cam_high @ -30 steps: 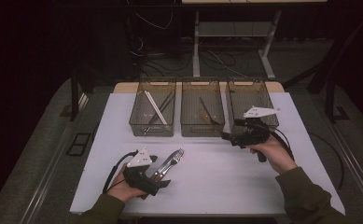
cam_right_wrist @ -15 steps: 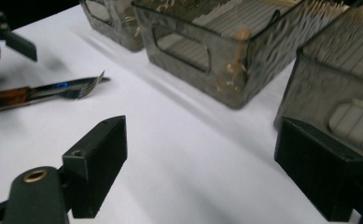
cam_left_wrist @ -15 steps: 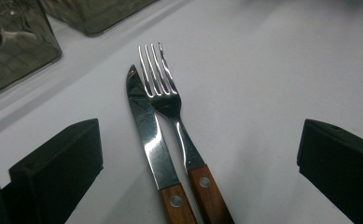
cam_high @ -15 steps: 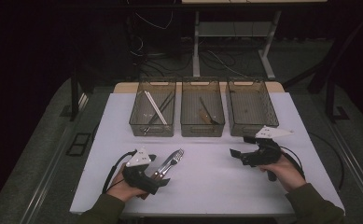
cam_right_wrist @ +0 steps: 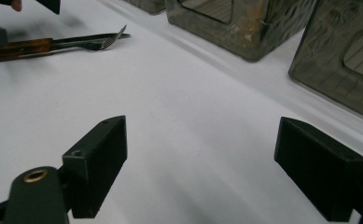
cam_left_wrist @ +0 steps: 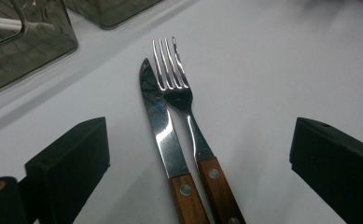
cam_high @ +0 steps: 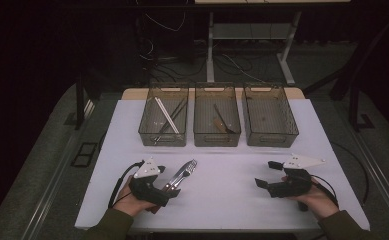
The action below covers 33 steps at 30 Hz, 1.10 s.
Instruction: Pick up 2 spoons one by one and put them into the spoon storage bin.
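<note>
Cutlery lies on the white table [cam_high: 222, 195]: one knife [cam_left_wrist: 163, 126] and one fork [cam_left_wrist: 184, 100], side by side and touching, wooden handles toward the person, tips pointing away toward the bins. The left hand-held gripper [cam_left_wrist: 198, 154] sits right at the handles, jaws spread wide to either side of the pair, pinching nothing. The right hand-held gripper [cam_high: 263, 174] rests well apart at the table's right, jaws also spread and empty, pointing left toward the cutlery. Three clear bins [cam_high: 217, 137] stand in a row beyond; the left and middle appear to hold utensils, too dim to count.
</note>
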Motion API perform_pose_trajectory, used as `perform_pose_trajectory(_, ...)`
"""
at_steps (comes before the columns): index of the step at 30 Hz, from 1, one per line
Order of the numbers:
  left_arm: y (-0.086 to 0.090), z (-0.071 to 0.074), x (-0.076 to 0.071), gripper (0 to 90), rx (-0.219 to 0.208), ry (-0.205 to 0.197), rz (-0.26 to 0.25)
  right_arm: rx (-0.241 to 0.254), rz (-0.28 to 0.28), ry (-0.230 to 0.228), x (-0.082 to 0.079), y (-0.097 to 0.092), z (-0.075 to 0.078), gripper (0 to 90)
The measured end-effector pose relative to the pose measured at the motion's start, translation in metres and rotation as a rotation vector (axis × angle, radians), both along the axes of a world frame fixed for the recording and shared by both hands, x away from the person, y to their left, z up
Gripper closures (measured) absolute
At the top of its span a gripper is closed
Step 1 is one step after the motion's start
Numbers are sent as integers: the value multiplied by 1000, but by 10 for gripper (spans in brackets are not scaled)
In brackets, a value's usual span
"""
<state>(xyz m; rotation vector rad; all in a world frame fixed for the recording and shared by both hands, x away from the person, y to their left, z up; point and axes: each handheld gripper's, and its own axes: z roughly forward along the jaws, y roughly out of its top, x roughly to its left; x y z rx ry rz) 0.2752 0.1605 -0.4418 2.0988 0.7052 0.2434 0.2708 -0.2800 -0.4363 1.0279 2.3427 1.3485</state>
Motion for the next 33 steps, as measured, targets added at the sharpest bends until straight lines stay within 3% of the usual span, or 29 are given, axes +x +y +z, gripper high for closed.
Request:
perform_pose_trajectory(9, 4, 2, -1, 175, 10, 11, 29, -27, 9, -4, -12, -5, -2, 170)
perform_pose_trajectory(16, 10, 7, 0, 483, 4, 10, 40, -34, 12, -4, -12, -3, -2, 170)
perform_pose_trajectory(19, 9, 7, 3, 636, 29, 10, 57, -36, 9, -2, -12, -4, -3, 170)
perform_pose_trajectory(24, 6, 7, 18, 797, 90, 15, 90, -39, 8, 0, -11, -3, -3, 170)
perform_pose_trajectory(28, 1, 6, 25, 885, 109, 25, 107, -38, 7, 0, -11, -3, -3, 170)
perform_pose_trajectory(33, -6, 6, 33, 895, 122, 37, 112, -39, 7, 0, -11, -3, -3, 170)
